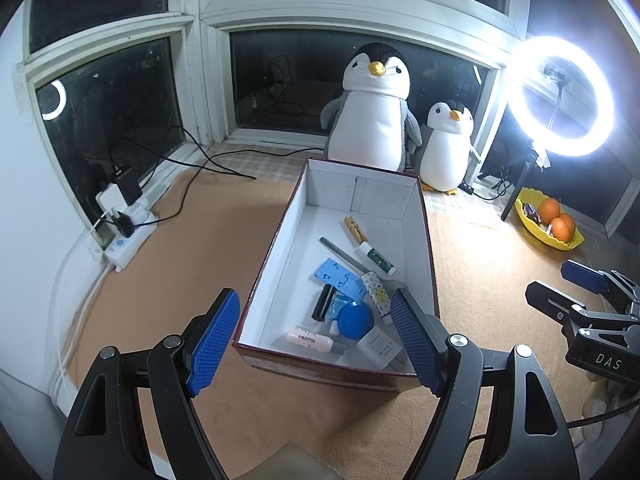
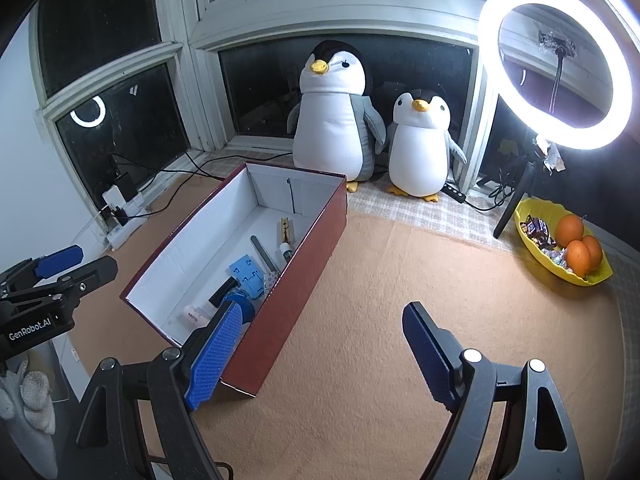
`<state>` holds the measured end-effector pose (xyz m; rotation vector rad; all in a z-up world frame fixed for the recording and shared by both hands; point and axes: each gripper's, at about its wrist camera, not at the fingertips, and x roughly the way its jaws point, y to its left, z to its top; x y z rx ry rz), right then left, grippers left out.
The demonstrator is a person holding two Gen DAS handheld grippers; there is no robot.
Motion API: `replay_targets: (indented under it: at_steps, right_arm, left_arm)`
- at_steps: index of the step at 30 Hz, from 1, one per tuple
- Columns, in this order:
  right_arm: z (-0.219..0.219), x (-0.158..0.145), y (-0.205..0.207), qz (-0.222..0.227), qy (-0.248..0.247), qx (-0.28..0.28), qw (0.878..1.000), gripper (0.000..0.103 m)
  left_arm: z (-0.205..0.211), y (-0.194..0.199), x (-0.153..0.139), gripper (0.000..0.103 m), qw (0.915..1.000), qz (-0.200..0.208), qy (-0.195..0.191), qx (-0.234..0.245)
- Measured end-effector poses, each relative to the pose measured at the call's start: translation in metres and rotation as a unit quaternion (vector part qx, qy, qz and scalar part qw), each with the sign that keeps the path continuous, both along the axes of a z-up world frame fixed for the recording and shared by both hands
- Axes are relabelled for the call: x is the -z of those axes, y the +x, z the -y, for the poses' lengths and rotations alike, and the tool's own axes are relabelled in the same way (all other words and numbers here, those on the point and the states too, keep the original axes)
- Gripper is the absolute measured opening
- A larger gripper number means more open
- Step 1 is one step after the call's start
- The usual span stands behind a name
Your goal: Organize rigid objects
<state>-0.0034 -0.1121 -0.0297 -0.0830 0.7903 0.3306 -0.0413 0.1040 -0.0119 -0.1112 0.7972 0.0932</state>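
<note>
A red cardboard box [image 1: 430, 248] with a white inside stands open on the tan cloth; it also shows in the right wrist view [image 2: 288, 280]. Inside lie a blue round lid [image 1: 355, 321], a blue flat plate [image 1: 340, 279], a black bar [image 1: 322, 302], a pink tube [image 1: 310, 339], a white charger [image 1: 378, 346], a wooden clothespin [image 1: 356, 230] and a grey stick [image 1: 344, 255]. My left gripper [image 1: 316, 342] is open and empty above the box's near end. My right gripper [image 2: 324, 354] is open and empty, to the right of the box above the cloth.
Two plush penguins [image 1: 372, 112] [image 1: 448, 148] stand behind the box by the window. A ring light [image 1: 564, 96] on a stand is at the right, with a yellow bowl of oranges [image 1: 548, 222] by it. A power strip with cables [image 1: 124, 232] lies at the left.
</note>
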Motion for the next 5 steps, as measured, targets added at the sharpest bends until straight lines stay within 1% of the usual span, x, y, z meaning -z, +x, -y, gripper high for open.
replay_targets:
  at_steps: [5]
  right_arm:
    - [0.0005,0.0006,0.0003,0.000,0.000,0.000,1.000,0.079]
  left_arm:
    - [0.0000,0.0011,0.0002,0.078,1.0000,-0.002,0.000,0.000]
